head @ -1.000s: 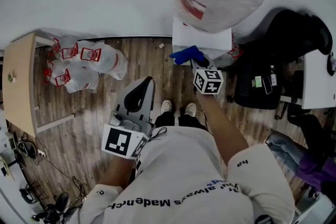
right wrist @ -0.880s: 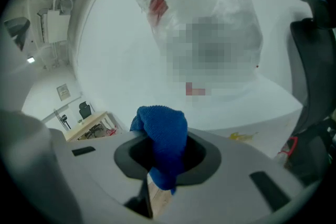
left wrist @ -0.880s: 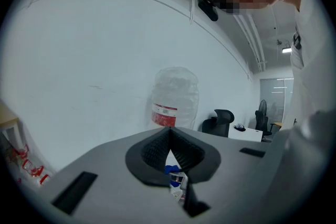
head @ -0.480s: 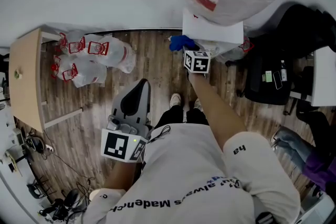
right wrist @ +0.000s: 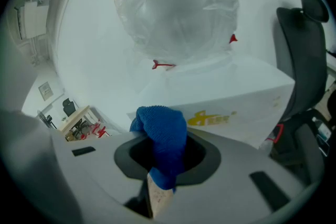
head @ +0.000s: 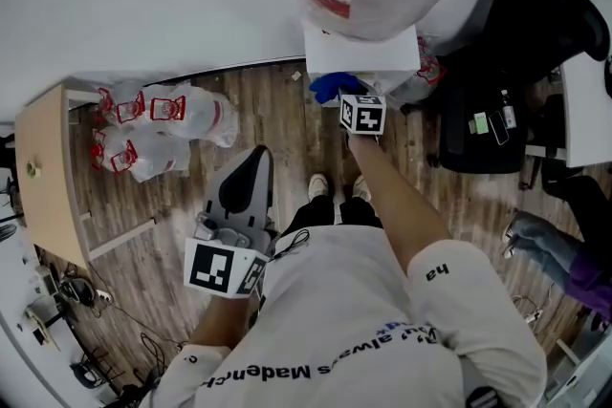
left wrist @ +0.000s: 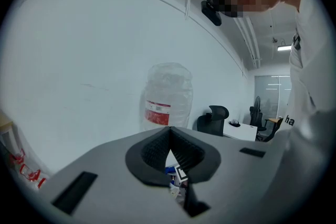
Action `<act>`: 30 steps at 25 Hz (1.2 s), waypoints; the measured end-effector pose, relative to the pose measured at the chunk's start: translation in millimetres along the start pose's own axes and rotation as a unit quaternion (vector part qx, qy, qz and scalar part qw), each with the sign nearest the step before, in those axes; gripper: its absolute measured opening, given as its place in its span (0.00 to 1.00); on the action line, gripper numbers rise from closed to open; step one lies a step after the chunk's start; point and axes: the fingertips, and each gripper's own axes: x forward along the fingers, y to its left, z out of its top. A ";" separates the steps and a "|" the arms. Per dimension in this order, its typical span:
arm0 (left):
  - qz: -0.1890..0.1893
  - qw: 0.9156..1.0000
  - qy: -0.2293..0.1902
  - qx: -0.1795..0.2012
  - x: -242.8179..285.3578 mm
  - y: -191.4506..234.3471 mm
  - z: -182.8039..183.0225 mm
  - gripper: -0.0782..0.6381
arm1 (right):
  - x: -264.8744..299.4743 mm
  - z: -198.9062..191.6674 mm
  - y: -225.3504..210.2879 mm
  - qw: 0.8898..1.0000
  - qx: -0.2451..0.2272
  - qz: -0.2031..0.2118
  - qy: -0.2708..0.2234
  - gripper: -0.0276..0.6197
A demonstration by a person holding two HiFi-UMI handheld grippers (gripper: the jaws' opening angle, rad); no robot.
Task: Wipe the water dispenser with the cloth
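right claw (right wrist: 168, 161) tight around blue cloth (right wrist: 160, 124) by white water dispenser (right wrist: 231, 98); left claw (left wrist: 169, 152) pressed together, black office chair (right wrist: 302, 55) beside

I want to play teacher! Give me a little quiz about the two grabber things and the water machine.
1. True or false: the left gripper holds the cloth.
2. What is the right gripper doing? A) hanging open B) shut on the cloth C) gripping a chair
3. Fill in: a big clear ____ sits on top of the water dispenser.
Key: 1 false, its jaws are together with nothing between them. 2 B. 3 bottle.
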 end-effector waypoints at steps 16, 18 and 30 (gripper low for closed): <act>-0.044 0.999 0.001 0.006 31.4 -43.6 0.2 0.13 | -42.3 10.2 -95.1 0.998 0.027 -0.057 -0.014 0.17; -0.047 0.999 0.003 0.006 34.6 -48.1 -0.6 0.13 | -47.6 10.7 -108.9 0.997 0.033 -0.066 -0.014 0.17; -0.056 0.998 0.005 0.007 44.1 -59.4 -1.7 0.13 | -79.6 15.4 -174.7 0.990 0.075 -0.119 -0.032 0.17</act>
